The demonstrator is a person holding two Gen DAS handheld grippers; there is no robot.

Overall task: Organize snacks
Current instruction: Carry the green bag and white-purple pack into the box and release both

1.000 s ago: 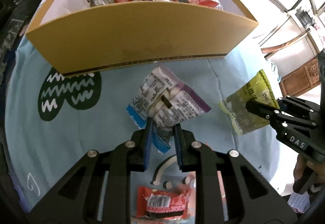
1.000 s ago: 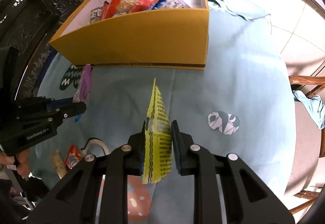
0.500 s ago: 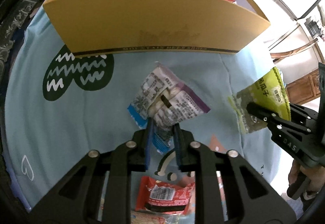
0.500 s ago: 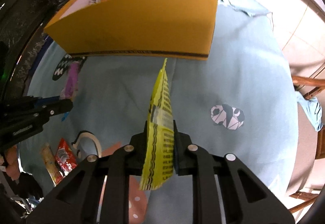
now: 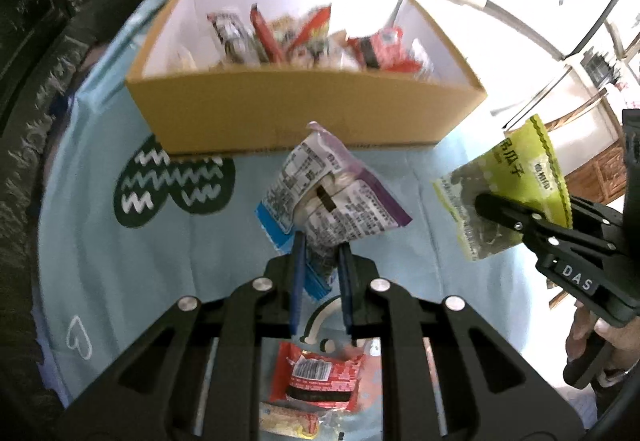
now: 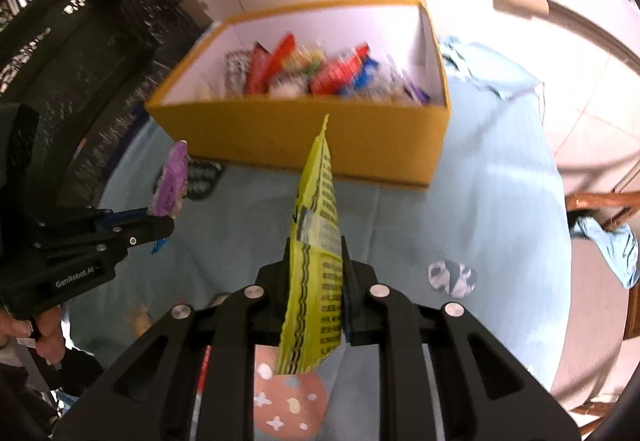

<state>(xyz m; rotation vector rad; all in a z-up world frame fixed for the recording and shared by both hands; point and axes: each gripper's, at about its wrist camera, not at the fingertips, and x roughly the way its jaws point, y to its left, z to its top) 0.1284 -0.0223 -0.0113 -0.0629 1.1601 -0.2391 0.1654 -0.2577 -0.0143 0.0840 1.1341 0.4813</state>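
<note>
Now lifted | left gripper [image 5: 320, 261] clamped on purple packet [image 5: 332, 193], right gripper [image 6: 316, 261] clamped on yellow-green packet [image 6: 316, 233] | both risen off blue cloth [image 5: 100, 241], short of yellow box [image 5: 304, 113] | drop-in comes next

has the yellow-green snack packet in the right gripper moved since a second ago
Yes. The yellow-green packet, clamped in the right gripper, has risen: its tip, earlier below the yellow box, now overlaps the box's front wall.
</note>
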